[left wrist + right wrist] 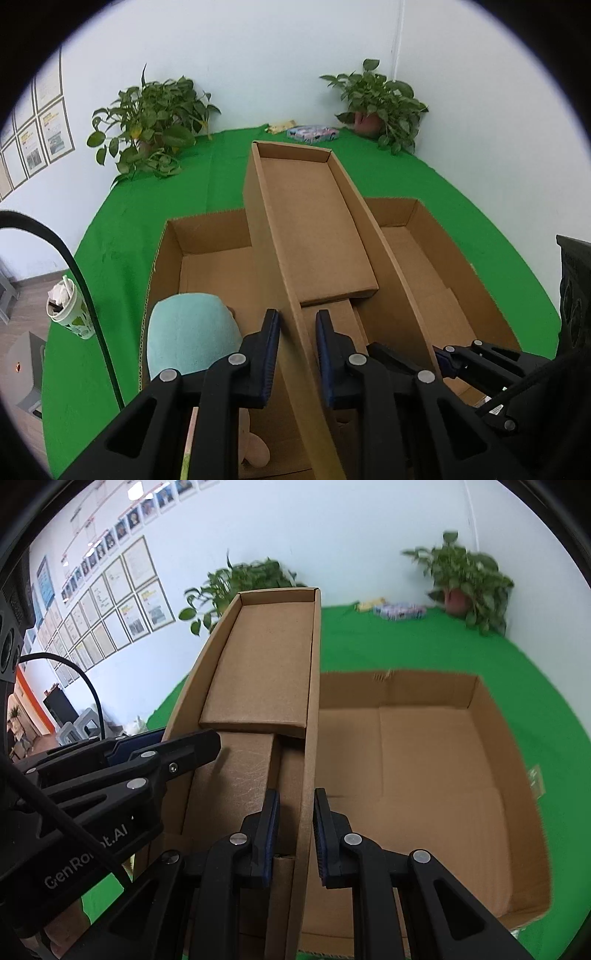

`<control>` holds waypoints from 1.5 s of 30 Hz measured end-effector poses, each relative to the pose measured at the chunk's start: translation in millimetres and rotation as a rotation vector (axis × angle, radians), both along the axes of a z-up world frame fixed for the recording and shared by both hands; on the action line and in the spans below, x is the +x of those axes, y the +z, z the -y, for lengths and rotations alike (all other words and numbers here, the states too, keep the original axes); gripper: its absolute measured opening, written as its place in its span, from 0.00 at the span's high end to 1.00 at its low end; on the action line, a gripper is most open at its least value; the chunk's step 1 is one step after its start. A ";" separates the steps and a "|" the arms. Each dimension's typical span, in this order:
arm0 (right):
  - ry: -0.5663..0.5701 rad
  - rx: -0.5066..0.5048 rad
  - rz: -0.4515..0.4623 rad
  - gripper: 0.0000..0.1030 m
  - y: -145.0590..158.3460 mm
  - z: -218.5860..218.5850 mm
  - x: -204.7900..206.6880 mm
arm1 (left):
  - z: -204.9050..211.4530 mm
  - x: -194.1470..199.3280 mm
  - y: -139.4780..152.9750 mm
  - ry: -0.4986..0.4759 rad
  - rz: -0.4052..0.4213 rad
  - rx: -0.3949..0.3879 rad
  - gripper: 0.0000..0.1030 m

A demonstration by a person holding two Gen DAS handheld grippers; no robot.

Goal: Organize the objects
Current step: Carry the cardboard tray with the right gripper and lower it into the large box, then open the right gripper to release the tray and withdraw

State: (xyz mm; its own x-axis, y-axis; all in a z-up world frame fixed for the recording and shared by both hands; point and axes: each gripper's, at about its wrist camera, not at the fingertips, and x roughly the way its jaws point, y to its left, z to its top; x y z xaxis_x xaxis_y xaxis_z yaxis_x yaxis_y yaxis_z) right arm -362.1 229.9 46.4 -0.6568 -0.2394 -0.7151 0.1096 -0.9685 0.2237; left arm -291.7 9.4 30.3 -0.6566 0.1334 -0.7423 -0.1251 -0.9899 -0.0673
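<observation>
The narrow cardboard tray [314,221] is held above the large open box [170,258], which sits on the green counter [122,229]. The left tongs [297,354] straddle the tray's left wall, one pad on each side of it; a sliver of gap shows beside each pad, so I cannot tell whether they pinch the cardboard. The right tongs [295,834] straddle the tray's right wall [310,738] in the same way, and their grip is equally unclear. Each pair shows at the edge of the other's view. A light blue plush toy [192,332] lies in the box's near left corner, below and left of the left tongs. Two potted plants [155,122] stand at the counter's far corners.
</observation>
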 end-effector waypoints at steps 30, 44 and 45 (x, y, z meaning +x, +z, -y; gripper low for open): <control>-0.080 0.076 0.261 0.87 -130.5 79.3 -46.7 | 57.7 61.1 -5.3 0.126 0.016 -0.001 0.80; -0.099 0.087 0.229 0.62 -108.1 80.2 -35.9 | 56.9 118.7 12.6 0.200 -0.130 -0.042 0.56; -0.097 0.095 0.194 0.47 -97.7 78.2 -28.1 | 50.7 123.7 15.1 0.200 -0.156 -0.058 0.45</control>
State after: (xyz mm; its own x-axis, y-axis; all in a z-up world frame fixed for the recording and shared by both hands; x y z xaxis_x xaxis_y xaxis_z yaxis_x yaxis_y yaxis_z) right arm -390.3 151.7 -51.3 -0.5212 -0.1075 -0.8466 -0.0213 -0.9901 0.1389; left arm -168.0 -41.3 45.3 -0.7727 -0.0509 -0.6327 0.0694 -0.9976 -0.0044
